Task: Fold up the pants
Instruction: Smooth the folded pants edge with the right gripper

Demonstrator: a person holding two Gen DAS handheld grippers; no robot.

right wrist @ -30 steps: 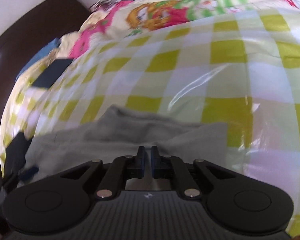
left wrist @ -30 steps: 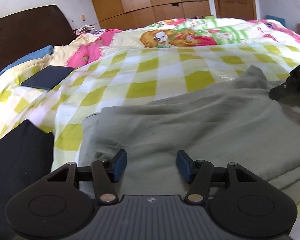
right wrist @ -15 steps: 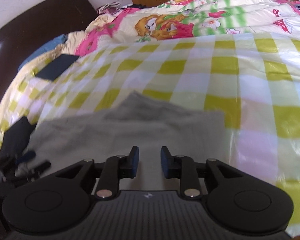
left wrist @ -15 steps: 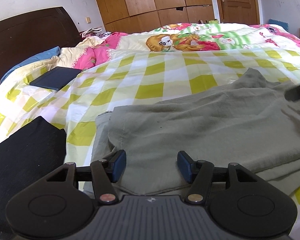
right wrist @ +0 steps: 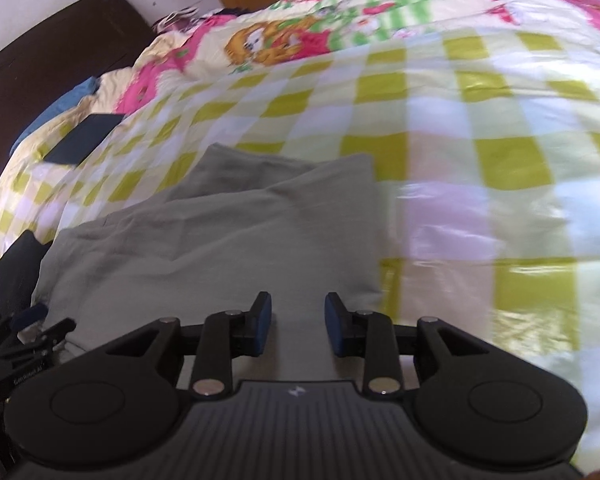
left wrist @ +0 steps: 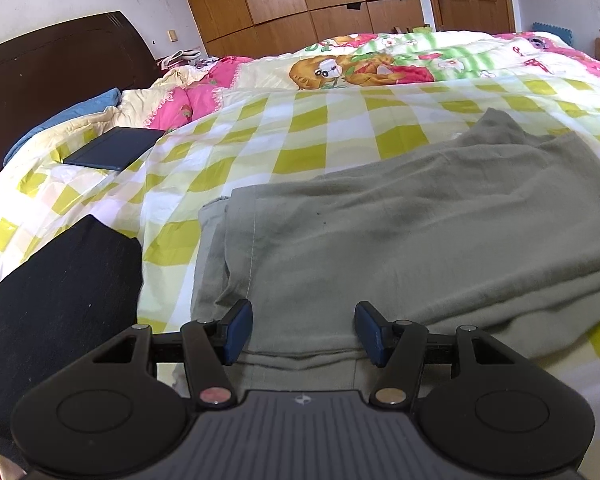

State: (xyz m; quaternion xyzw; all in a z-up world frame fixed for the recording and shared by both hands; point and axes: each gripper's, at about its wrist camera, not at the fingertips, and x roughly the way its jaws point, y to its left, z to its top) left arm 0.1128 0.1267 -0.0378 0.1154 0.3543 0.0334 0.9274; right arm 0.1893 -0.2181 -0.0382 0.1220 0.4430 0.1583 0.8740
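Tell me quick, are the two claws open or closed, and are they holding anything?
Left gripper: open, holding nothing, above the grey-green pants.
Right gripper: open, holding nothing, also over the pants.

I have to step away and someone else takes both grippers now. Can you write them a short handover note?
Left gripper: open, empty, over the near edge of the grey pants.
Right gripper: open, empty, over the pants' right end.
Pants: lying in folded layers on the checked bedspread, a black garment beside them to the left.
Done: at least one fold is in.
Left: layers look uneven at the far corner; probably tidy and fold once more.
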